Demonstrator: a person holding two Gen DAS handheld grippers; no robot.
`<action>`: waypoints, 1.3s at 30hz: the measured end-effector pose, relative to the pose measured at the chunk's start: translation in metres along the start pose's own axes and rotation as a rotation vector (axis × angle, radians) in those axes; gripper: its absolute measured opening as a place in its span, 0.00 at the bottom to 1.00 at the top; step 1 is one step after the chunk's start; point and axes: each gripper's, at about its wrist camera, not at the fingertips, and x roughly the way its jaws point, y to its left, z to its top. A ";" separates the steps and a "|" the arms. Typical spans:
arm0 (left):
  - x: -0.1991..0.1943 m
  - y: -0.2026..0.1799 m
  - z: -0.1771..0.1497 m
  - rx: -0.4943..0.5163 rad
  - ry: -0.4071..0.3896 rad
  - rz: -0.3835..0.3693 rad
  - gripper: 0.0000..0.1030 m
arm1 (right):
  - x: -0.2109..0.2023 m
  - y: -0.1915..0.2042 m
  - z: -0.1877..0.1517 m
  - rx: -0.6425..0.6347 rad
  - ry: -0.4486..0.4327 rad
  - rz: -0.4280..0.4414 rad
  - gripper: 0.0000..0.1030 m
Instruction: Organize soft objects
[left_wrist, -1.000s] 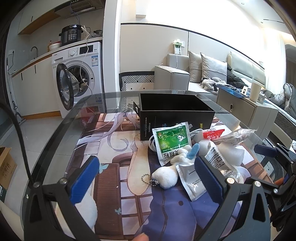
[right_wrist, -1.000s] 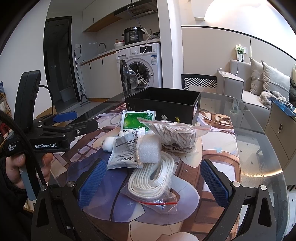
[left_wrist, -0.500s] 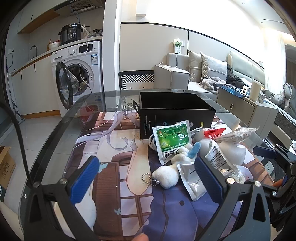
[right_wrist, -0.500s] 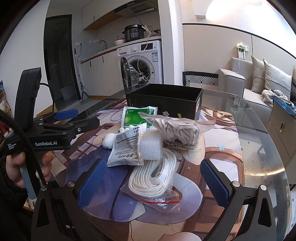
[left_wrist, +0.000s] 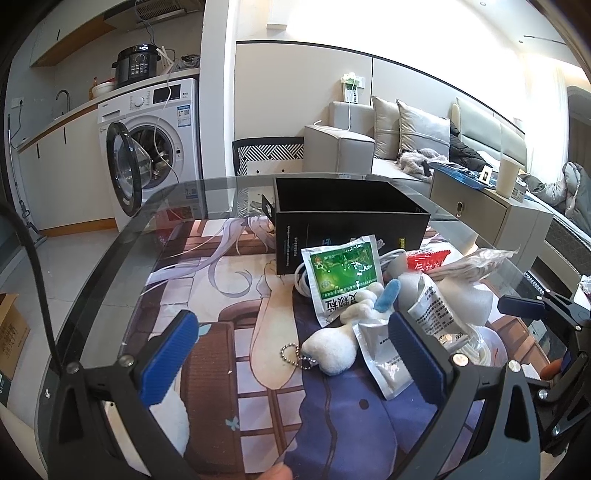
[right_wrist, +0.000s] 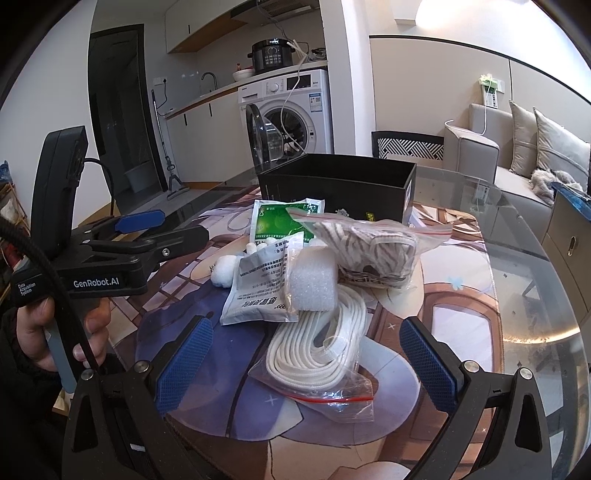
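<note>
1. L gripper (left_wrist: 291, 354): jaws wide, nothing between them; hovers over the mat (left_wrist: 229, 280), w/ the plush (left_wrist: 332, 350) just ahead of its right finger.
2. R gripper (right_wrist: 306, 354): jaws wide too, empty; the rope bag (right_wrist: 321, 350) lies between the fingers, no visible contact.
3. Soft items sit in one pile at mat centre, in front of the box (right_wrist: 340, 184), none inside it as far as the rim lets me see.
4. Pile, from R view: foam block (right_wrist: 312, 280) on top of the rope bag; silver pouch (right_wrist: 258, 291) touching the foam's left side; green packet (right_wrist: 277, 221) behind, leaning near the box; striped-cloth bag (right_wrist: 373, 247) right of the foam.
5. Plush lies left of the silver pouch, ball chain (left_wrist: 291, 356) attached, pointing toward L gripper.
6. Red packet (left_wrist: 424, 260) partly hidden behind the pile; contents unclear.
7. Mat lies on a glass table (right_wrist: 524, 295); box upright, open top.
</note>
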 end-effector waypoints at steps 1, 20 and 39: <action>0.001 0.000 0.000 0.001 0.004 0.000 1.00 | 0.001 0.000 0.000 0.002 0.004 0.003 1.00; 0.012 -0.001 -0.005 0.042 0.067 -0.035 1.00 | 0.029 -0.003 0.008 0.005 0.083 -0.037 1.00; 0.018 0.000 -0.006 0.050 0.090 -0.029 1.00 | 0.056 0.009 0.006 -0.061 0.184 -0.058 0.74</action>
